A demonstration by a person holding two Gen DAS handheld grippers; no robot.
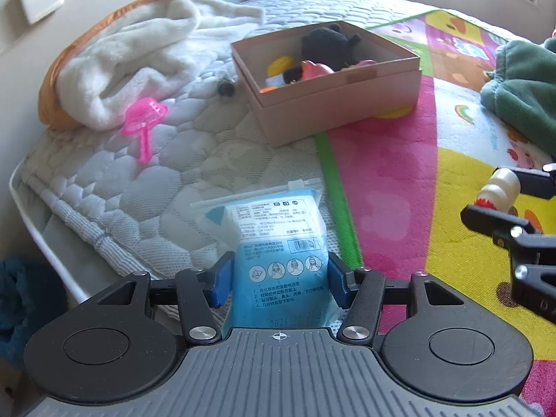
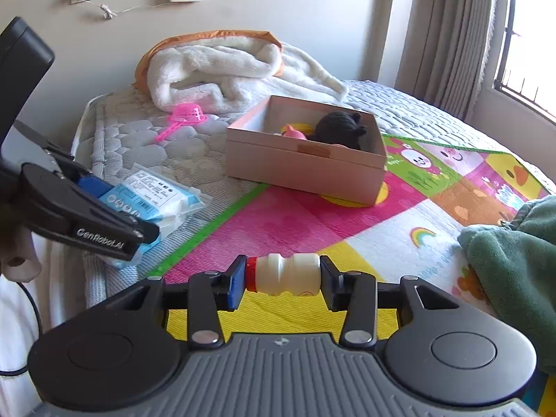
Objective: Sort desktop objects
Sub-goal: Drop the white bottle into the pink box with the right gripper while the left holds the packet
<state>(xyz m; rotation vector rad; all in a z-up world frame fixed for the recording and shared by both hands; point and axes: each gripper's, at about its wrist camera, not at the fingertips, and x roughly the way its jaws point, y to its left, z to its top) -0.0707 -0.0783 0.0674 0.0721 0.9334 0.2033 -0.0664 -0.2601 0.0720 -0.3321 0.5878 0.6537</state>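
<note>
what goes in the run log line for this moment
left gripper: shut on blue packet | right gripper: shut on small white bottle | cardboard box: open, toys inside | pink scoop: on mattress

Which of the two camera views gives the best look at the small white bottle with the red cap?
The right wrist view: the small white bottle lies sideways, whole and near, clamped end to end in the right gripper, its red cap leftward. The left wrist view shows the bottle only small at the right edge, partly hidden by the jaws.
</note>
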